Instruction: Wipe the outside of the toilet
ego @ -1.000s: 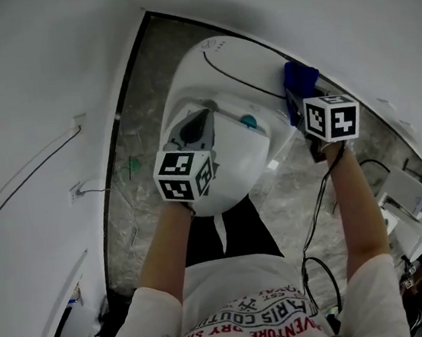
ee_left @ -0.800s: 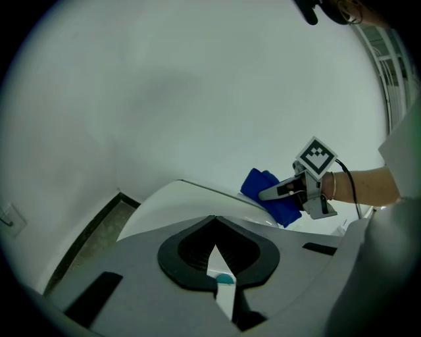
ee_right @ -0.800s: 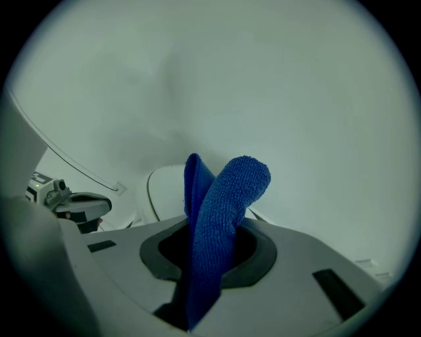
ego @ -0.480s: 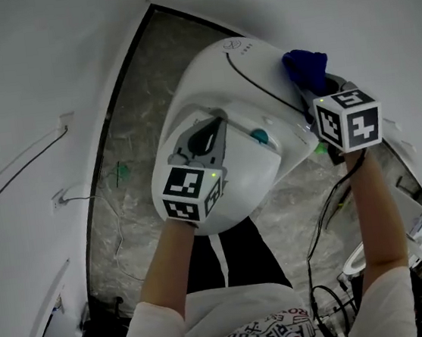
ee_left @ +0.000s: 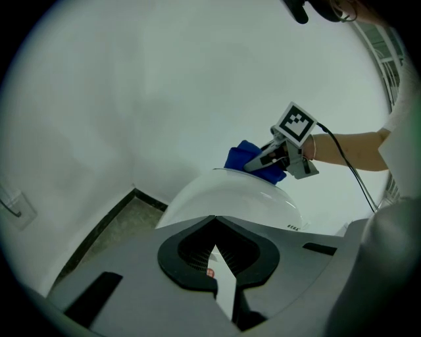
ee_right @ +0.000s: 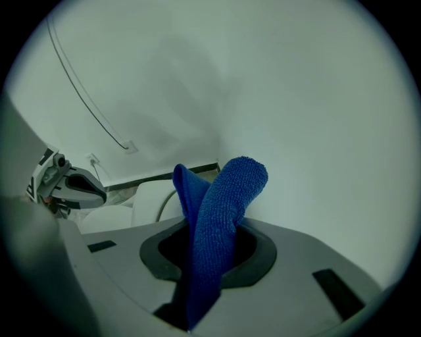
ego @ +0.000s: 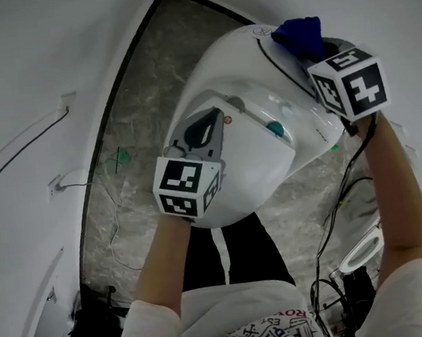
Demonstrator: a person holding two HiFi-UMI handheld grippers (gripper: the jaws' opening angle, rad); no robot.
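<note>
text: upside-down print on your shirt (ego: 255,332), below the toilet (ego: 254,113), read partly "COUTURE" | toilet's small top mark: too small to read

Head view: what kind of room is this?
Probably a bathroom or toilet cubicle: a white toilet stands by white walls on a marbled floor, with a blue cloth at its back.

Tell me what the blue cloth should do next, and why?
Probably pull the blue cloth, clamped in the right hand-held gripper, back across the toilet: it sits at the far end by the wall, so most of the toilet lies nearer.
</note>
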